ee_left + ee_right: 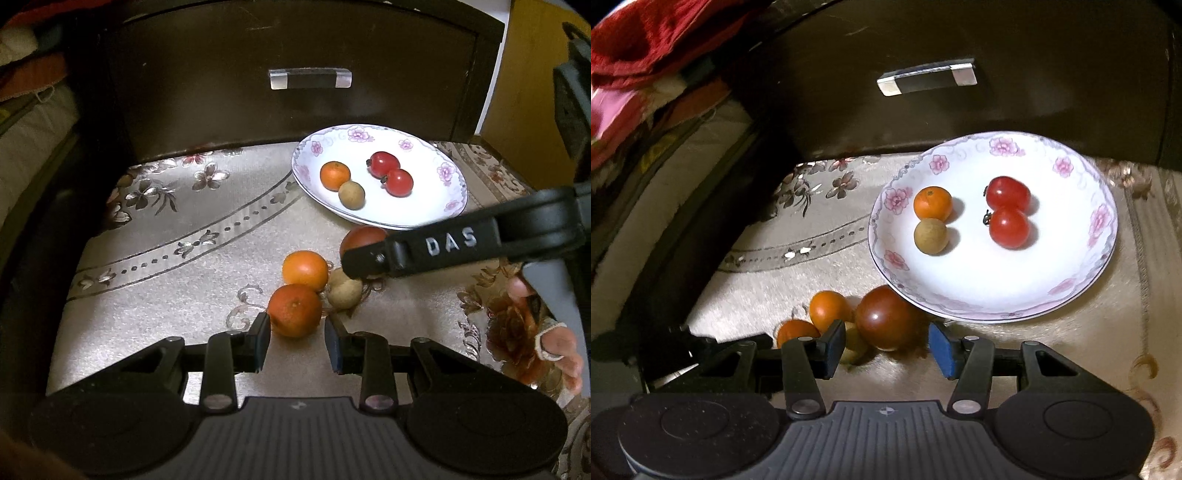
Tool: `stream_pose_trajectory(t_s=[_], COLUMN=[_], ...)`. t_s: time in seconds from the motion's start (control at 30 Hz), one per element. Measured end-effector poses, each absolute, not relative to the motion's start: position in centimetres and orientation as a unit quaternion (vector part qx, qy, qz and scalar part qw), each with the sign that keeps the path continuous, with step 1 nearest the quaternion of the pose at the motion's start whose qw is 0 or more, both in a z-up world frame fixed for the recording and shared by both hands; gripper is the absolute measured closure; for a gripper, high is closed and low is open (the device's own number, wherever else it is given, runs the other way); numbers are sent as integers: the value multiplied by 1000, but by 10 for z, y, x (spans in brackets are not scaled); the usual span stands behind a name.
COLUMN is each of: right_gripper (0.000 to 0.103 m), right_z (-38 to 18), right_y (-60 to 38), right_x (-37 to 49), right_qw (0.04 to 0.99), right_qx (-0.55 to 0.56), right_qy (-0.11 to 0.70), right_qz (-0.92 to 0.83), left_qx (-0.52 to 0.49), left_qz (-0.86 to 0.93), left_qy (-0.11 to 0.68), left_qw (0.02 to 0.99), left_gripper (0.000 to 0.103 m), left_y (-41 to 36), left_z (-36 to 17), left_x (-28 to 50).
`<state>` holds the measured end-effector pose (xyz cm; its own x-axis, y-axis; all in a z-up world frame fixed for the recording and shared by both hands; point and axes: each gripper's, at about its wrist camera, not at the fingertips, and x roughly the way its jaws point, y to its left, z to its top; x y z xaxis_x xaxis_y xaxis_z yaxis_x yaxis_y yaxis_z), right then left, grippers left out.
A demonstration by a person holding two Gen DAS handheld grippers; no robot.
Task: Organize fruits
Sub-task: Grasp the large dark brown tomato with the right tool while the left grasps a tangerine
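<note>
Floral cloth (166,236) bears loose fruit beside the plate (1071,295): right gripper (886,349), jaws parted, straddles the dark tomato (886,317), needing closure; left gripper (297,343) hovers narrow, empty.

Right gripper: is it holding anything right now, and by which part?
Nothing yet. The right gripper is open around the dark red tomato, pads flanking its sides without touching.

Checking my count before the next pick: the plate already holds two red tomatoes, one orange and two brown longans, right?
Not quite. The plate holds two red tomatoes, one orange and only one brown longan. The other longan lies on the cloth beside the loose oranges. The right wrist view shows the plate's contents clearly.
</note>
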<state>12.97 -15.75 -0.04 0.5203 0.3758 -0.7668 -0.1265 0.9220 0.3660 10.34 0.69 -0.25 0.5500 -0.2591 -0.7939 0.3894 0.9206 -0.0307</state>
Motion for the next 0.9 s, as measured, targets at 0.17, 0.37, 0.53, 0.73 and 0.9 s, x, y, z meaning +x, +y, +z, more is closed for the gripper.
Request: stream_pose_trajectory(t_s=[0.17, 0.37, 0.53, 0.73, 0.9], right_gripper=[55, 55, 65, 65, 65], right_z=[-5, -10, -10, -5, 4], right_y=[-160, -156, -158, -166, -177], right_x=[137, 142, 140, 132, 117], right_qw=[857, 855, 857, 852, 852], right_qx=[176, 190, 173, 165, 145], right_qy=[468, 470, 472, 486, 494], right_qz=[126, 114, 114, 108, 95], left_qx=[75, 74, 70, 76, 79], left_qz=[-186, -178, -172, -178, -190], left_qy=[436, 435, 432, 440, 439], left_qw=[877, 880, 882, 877, 875], left_gripper=[65, 60, 60, 62, 62], left_y=[6, 6, 6, 1, -6], left_z=[-4, -8, -11, -15, -11], left_x=[104, 108, 115, 118, 114])
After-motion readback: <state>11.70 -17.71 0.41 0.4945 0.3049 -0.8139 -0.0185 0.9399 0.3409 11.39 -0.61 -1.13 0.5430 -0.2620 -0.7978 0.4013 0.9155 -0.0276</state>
